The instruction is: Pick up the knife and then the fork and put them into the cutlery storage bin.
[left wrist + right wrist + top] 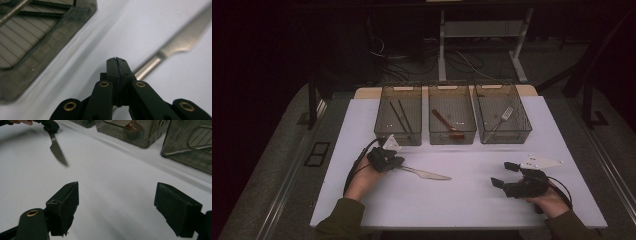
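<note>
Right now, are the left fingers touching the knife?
Touching. In the left gripper view the fingers are shut on the knife handle, which runs under them and comes out beyond.

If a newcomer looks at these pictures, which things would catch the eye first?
The silver metal table knife near the white table's middle, its handle pinched in the shut left gripper. Behind it stand three dark see-through bins in a row, each holding cutlery. The right gripper rests open at the right.

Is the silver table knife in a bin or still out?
Out: the silver table knife lies across the white table, handle clamped in the left hand-held gripper.
</note>
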Motion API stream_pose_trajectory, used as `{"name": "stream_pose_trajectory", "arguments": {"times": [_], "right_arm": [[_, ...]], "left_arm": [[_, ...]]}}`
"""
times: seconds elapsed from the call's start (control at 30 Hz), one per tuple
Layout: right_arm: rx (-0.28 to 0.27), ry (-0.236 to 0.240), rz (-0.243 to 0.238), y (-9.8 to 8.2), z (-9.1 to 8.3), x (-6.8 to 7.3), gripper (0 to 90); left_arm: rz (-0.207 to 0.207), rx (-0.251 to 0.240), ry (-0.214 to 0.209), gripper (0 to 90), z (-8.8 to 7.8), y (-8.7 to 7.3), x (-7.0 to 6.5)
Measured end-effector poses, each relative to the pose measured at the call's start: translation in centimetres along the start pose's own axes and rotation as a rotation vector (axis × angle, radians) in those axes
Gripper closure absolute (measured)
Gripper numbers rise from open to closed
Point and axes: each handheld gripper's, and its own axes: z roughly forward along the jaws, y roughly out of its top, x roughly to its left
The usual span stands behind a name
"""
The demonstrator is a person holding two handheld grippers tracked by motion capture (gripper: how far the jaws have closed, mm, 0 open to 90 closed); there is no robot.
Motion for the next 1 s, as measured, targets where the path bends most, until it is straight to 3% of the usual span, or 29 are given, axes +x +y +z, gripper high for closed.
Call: {"name": "stream_pose_trajectory", "arguments": {"times": [0.17,0.27,0.33,0.47,0.6,0.67,0.73,0.93,1.0], "right_arm": [[-0.005,0.001,-0.002,0.0,0.0,0.0,20.1],[-0.003,0.003,-0.004,0.0,0.0,0.0,20.1],[-0.004,0.004,-0.004,0.0,-0.1,0.0,20.1],[-0.006,0.005,-0.007,0.1,-0.1,0.0,20.0],[-0.003,0.006,-0.012,0.1,0.0,0.0,20.0],[-0.003,0.007,-0.012,0.1,0.0,0.0,20.1],[-0.006,0.007,-0.009,0.1,-0.1,0.0,20.0],[-0.01,0.01,-0.012,0.1,-0.1,0.0,20.0],[-0.009,0.01,-0.013,0.1,-0.1,0.0,20.0]], "left_arm": [[-0.009,-0.022,-0.027,89.5,-1.1,-0.8,-0.7],[0.016,0.003,-0.031,89.5,-1.2,-1.3,-1.1],[0.012,-0.027,-0.048,89.5,-1.4,-1.4,-1.1],[0.027,-0.096,-0.034,88.3,-1.8,-0.7,-0.7],[0.001,-0.081,-0.007,89.3,-1.2,-0.4,0.4],[-0.007,-0.04,-0.01,89.4,-0.7,-0.7,0.7],[-0.027,-0.031,-0.02,89.5,-0.4,-1.0,0.7],[-0.022,-0.03,-0.075,89.6,-1.2,-1.2,0.1],[-0.017,-0.031,-0.076,89.5,-1.4,-1.3,-0.1]]}}
